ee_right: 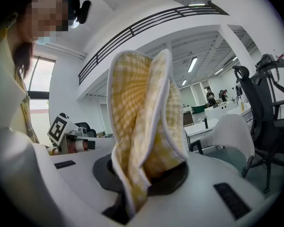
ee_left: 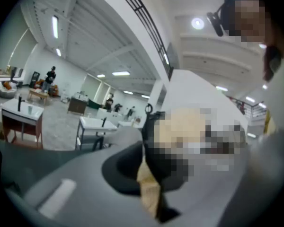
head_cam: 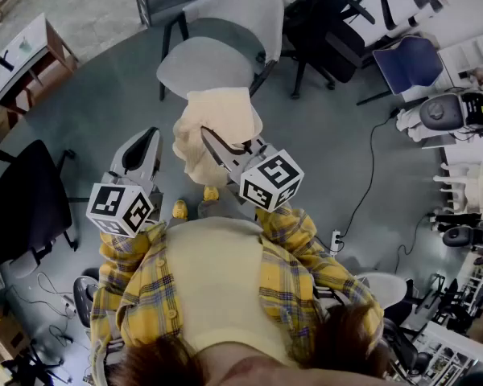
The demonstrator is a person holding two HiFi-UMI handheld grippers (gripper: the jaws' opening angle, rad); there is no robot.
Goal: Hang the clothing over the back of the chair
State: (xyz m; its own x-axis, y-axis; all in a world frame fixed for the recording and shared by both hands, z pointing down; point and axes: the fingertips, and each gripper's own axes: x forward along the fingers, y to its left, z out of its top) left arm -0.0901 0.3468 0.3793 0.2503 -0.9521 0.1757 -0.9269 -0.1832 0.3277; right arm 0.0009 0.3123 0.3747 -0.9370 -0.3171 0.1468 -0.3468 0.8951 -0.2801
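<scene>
clothing [head_cam: 217, 123] = pale yellow check with white edging, bunched up. In the head view its long axis runs from the chair's seat edge back toward the person: wide end toward the chair [head_cam: 225, 22], narrow tail toward the person's feet. It's in the air over the grey floor [head_cam: 105, 95], just in front of the seat. None of it is on the backrest.

right gripper [head_cam: 212, 137]: clenched on the clothing. In the right gripper view the jaws are drawn in tight on a folded loop of the fabric [ee_right: 142, 122]. The loop stands up out of the slot, and the white hem runs down into the pinch. The gripper is angled up, with ceiling in its view.

left gripper [head_cam: 150, 137]: also tilted up. It sits left of the garment's bulk in the head view, with a strip of floor showing between them there. In its own view the jaws are close together, with a thin sliver of the same yellowish fabric [ee_left: 149, 190] wedged in the slot, so it reads as pinching an edge. (A mosaic patch covers most of what's above that, so I can't trace the sliver back to the main bundle.)
</scene>
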